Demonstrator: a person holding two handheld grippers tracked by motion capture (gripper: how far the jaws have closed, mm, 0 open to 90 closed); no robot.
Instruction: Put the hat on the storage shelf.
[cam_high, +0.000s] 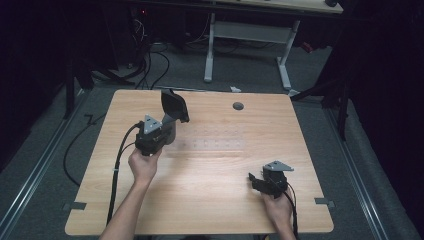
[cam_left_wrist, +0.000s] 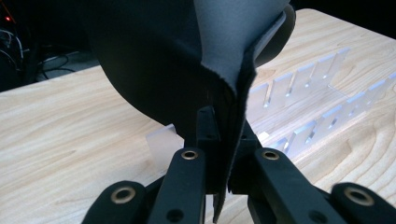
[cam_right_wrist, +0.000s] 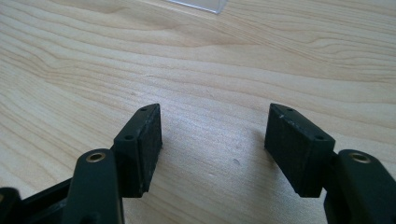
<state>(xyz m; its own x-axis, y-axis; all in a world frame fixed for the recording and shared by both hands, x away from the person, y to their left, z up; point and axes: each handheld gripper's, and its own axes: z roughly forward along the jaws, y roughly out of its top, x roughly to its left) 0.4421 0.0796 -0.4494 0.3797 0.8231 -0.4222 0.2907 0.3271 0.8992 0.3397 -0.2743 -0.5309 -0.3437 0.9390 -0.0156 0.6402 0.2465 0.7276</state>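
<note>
My left gripper is shut on the lower edge of a dark, floppy pad, black outside and grey inside, and holds it upright above the left half of the table. In the left gripper view the pad folds between the jaws of the left gripper. Just beyond it on the wood lies a clear slotted acrylic rack, faint in the high view. The right gripper rests low near the front right, open and holding nothing. Its own view shows the right gripper over bare wood.
The wooden table has a round cable hole near its far edge. A corner of clear acrylic shows ahead of the right gripper. Behind the table stand a white desk frame and floor cables.
</note>
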